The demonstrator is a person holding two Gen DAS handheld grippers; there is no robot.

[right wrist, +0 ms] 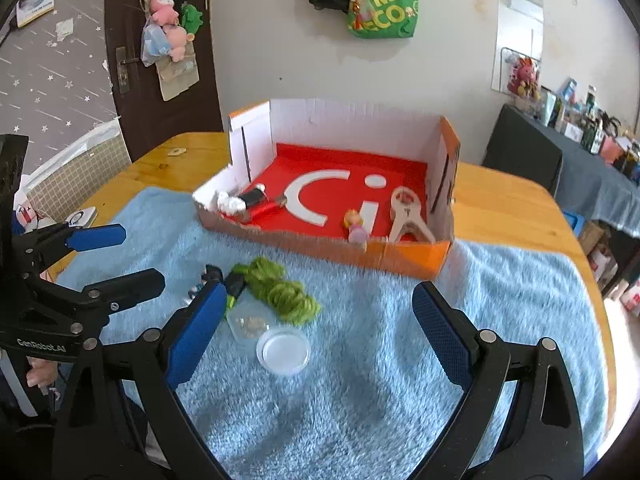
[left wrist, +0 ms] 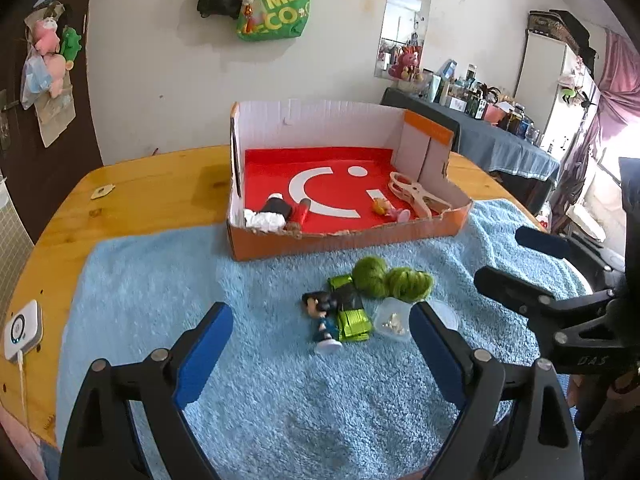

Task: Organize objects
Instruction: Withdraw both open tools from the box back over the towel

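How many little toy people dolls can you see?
2. One dark-haired doll lies on the blue towel beside the shiny green packet. One blonde doll lies inside the box, near its front wall. Others may be hidden.

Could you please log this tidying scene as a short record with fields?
surface: light blue fluffy towel on a wooden table
container: open orange cardboard box with red floor
already in box: wooden clip, small pink doll, black, white and red figure
on towel: green yarn bundle, dark-haired figurine, green toy car, clear plastic tub, round clear lid
left gripper: open, empty
right gripper: open, empty
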